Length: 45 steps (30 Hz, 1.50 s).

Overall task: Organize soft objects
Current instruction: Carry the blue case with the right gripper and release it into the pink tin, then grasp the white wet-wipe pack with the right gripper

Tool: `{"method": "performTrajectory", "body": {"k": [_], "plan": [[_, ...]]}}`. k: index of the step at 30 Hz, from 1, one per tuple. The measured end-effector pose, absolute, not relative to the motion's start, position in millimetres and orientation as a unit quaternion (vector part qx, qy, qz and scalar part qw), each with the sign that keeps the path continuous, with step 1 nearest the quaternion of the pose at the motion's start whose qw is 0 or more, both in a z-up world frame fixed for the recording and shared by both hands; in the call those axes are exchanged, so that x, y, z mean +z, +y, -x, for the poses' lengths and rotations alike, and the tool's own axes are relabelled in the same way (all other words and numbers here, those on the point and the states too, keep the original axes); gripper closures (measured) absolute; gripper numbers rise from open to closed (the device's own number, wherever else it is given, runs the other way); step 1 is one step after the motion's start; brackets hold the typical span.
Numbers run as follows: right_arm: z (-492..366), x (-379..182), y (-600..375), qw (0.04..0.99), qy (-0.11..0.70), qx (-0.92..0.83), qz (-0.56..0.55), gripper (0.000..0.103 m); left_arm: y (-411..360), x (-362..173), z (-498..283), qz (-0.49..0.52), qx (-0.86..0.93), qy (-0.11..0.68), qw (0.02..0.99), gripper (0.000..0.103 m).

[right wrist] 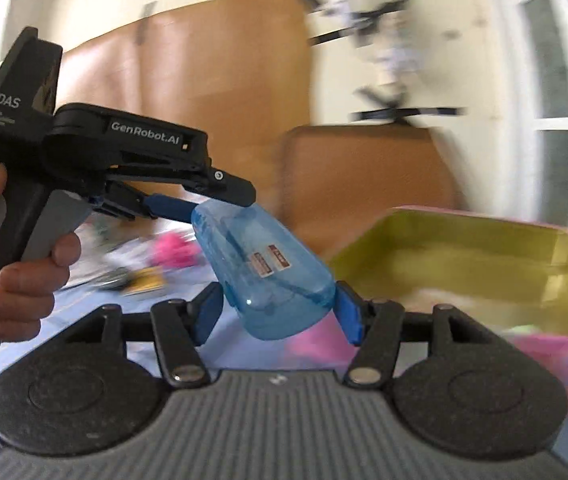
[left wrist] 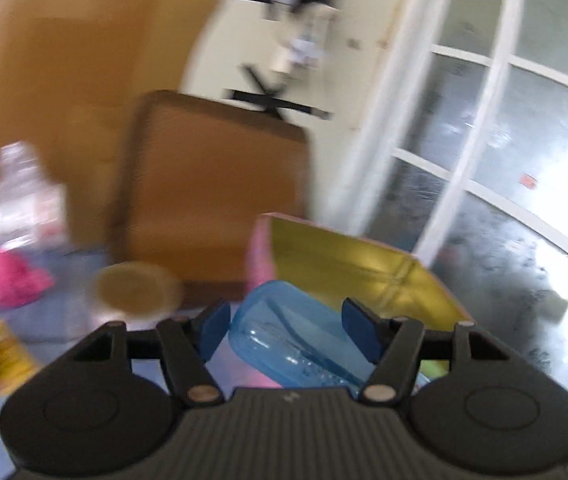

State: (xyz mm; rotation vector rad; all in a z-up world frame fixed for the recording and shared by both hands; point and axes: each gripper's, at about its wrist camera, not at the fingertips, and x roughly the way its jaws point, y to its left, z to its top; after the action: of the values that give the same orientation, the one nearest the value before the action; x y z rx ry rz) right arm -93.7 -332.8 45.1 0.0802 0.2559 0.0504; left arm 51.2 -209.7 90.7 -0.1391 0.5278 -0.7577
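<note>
Translucent blue plastic case (right wrist: 267, 272), rounded and glossy, sits at frame centre, clamped by left gripper (right wrist: 219, 216) at its upper end, w/ right gripper (right wrist: 279, 312) pads bracketing its lower end, contact unclear.

A home room: wooden headboard (left wrist: 211, 184), paned glass door (left wrist: 484, 168).

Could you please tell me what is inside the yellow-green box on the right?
In the yellow-green box, the right wrist view shows only something pale and blurred on its floor; I cannot identify it. The near wall hides the rest.
</note>
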Motion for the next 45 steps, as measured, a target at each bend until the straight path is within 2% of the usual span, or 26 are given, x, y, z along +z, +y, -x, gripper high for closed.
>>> {"method": "performTrajectory", "body": {"k": [3, 5, 6, 10, 12, 18, 22, 23, 25, 27, 29, 35, 38, 40, 41, 45], "plan": [[99, 47, -365, 0.992, 0.118, -0.032, -0.042, 0.04, -261, 88, -53, 0.061, -0.394, 0.258, 0.88, 0.038], [99, 47, -385, 0.99, 0.11, -0.079, -0.038, 0.041, -290, 83, -57, 0.053, -0.405, 0.268, 0.873, 0.027], [92, 44, -388, 0.988, 0.109, -0.101, -0.036, 0.042, -299, 82, -56, 0.048, -0.403, 0.27, 0.873, 0.025], [68, 25, -414, 0.967, 0.132, -0.216, 0.01, 0.03, -309, 70, -51, 0.042, -0.397, 0.288, 0.871, 0.025], [66, 21, -418, 0.965, 0.131, -0.226, -0.002, 0.025, -298, 68, -47, 0.038, -0.396, 0.283, 0.873, 0.025], [82, 31, -399, 0.977, 0.084, -0.196, -0.033, 0.027, -217, 68, -33, 0.053, -0.374, 0.26, 0.889, 0.025], [80, 47, -364, 0.99, 0.069, -0.12, -0.029, 0.042, -137, 58, -25, 0.045, -0.31, 0.242, 0.919, 0.025], [75, 50, -354, 0.993, 0.075, -0.091, -0.031, 0.044, -114, 54, -25, 0.042, -0.285, 0.24, 0.927, 0.025], [61, 54, -330, 0.994, 0.1, -0.015, -0.044, 0.054, -68, 41, -23, 0.038, -0.221, 0.246, 0.943, 0.025], [40, 56, -307, 0.988, 0.134, 0.053, -0.061, 0.057, -32, 30, -24, 0.028, -0.154, 0.246, 0.956, 0.025], [10, 58, -279, 0.977, 0.172, 0.105, -0.075, 0.058, 0, 19, -28, 0.031, -0.091, 0.246, 0.965, 0.025], [-96, 58, -179, 0.948, 0.249, 0.191, -0.056, 0.057, 58, 3, -37, 0.162, -0.077, 0.256, 0.95, 0.025], [-152, 52, -139, 0.925, 0.297, 0.221, -0.086, 0.052, 69, 0, -43, 0.209, -0.073, 0.255, 0.941, 0.025], [-180, 47, -118, 0.913, 0.325, 0.226, -0.1, 0.029, 75, -1, -44, 0.227, -0.072, 0.25, 0.939, 0.025], [-194, 44, -109, 0.911, 0.338, 0.213, -0.104, 0.025, 76, -2, -42, 0.228, -0.072, 0.247, 0.939, 0.025], [-235, 25, -95, 0.891, 0.394, 0.172, -0.145, 0.02, 68, -1, -34, 0.209, -0.071, 0.239, 0.946, 0.021]]}}
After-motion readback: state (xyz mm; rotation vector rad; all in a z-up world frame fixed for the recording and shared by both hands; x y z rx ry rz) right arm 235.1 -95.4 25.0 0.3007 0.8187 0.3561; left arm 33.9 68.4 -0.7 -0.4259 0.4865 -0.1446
